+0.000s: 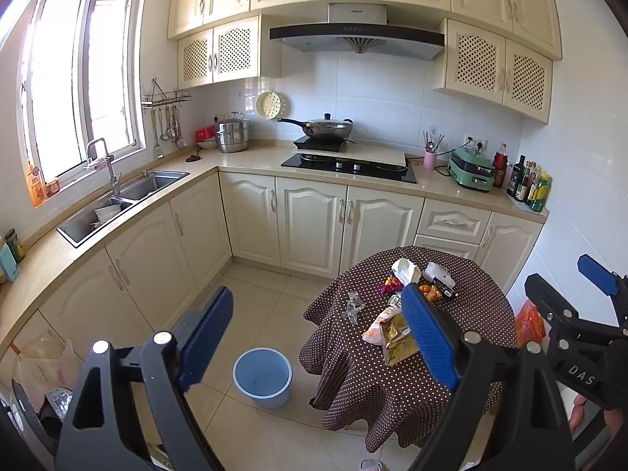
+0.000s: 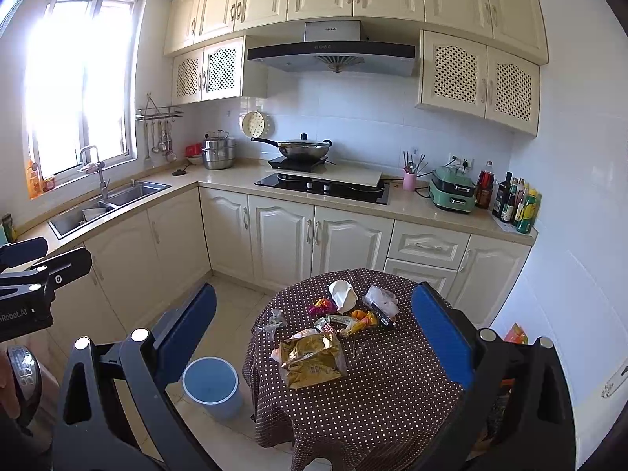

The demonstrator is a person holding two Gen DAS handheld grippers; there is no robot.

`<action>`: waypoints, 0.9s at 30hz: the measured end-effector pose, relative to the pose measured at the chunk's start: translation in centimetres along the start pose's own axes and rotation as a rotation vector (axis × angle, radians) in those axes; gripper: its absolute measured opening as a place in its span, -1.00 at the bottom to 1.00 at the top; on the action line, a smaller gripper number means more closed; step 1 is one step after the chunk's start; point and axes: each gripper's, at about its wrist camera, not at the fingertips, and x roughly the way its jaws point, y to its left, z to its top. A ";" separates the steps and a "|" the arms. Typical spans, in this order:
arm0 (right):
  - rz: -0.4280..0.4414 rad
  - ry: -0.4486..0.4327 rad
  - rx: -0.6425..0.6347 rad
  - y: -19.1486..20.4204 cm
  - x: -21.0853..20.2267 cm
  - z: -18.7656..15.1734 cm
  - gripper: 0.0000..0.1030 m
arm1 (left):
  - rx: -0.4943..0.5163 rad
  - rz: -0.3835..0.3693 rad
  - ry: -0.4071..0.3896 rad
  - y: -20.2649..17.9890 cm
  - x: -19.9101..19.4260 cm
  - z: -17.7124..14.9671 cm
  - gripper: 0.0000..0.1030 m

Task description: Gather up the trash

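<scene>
A round table [image 2: 373,412] under a brown polka-dot cloth holds the trash. On it lie a gold snack bag [image 2: 312,359], a crumpled white paper [image 2: 342,294], a clear wrapper [image 2: 272,320], a pink wrapper [image 2: 322,307], orange wrappers [image 2: 361,318] and a clear packet [image 2: 380,300]. A blue bin [image 2: 212,386] stands empty on the floor left of the table. My right gripper [image 2: 314,288] hangs open above the table's near side, holding nothing. My left gripper [image 1: 318,290] is open too, held above the floor between the bin [image 1: 262,376] and the table [image 1: 392,392], well short of the snack bag [image 1: 396,339].
Cream cabinets and an L-shaped counter [image 2: 412,208] run along the far and left walls, with a sink [image 2: 110,200], a hob and a wok [image 2: 300,147]. An orange bag [image 1: 530,322] lies on the floor right of the table. A plastic bag [image 1: 43,365] hangs at the near left.
</scene>
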 end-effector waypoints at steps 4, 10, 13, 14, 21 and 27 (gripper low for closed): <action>0.000 0.002 -0.001 0.1 0.1 0.1 0.86 | 0.000 -0.001 0.002 0.4 0.3 0.1 0.66; 0.005 0.006 -0.004 0.2 0.5 0.3 0.86 | 0.003 0.000 0.006 0.1 0.6 0.0 0.66; 0.005 0.005 -0.004 0.5 0.5 0.2 0.86 | 0.006 0.001 0.007 -0.2 0.7 0.0 0.66; 0.006 0.005 -0.004 0.5 0.5 0.2 0.86 | 0.004 -0.002 0.008 0.7 0.8 0.2 0.66; 0.008 0.010 -0.006 0.7 0.9 0.2 0.86 | 0.003 -0.001 0.013 1.1 0.9 0.1 0.66; 0.008 0.011 -0.006 0.8 1.0 0.3 0.86 | 0.005 -0.002 0.014 1.0 0.9 0.2 0.66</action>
